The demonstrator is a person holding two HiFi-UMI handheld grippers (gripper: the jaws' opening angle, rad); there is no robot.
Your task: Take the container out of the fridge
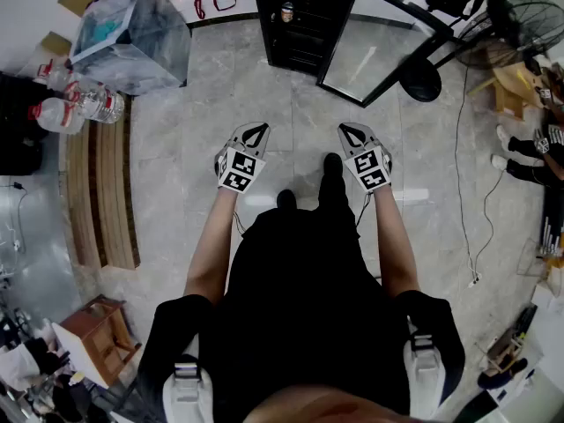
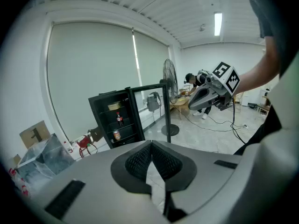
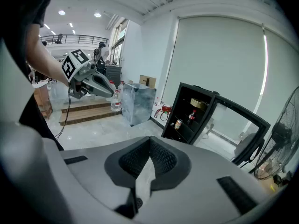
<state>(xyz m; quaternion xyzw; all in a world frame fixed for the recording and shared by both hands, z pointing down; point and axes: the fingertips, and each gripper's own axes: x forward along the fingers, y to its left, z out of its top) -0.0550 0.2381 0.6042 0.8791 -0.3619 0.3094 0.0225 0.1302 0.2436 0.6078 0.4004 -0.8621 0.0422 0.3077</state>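
Observation:
A small black fridge stands ahead on the floor with its glass door swung open to the right. In the right gripper view a round yellowish container sits on the top shelf, with a cola bottle and a can on the shelves below. The left gripper view shows the same container. My left gripper and right gripper are held side by side in front of the person, well short of the fridge. Both are shut and hold nothing.
A clear plastic bin and water bottles stand at the left, beside a wooden platform. A floor fan and a cable are at the right, where a person's legs show. A small wooden stool is behind left.

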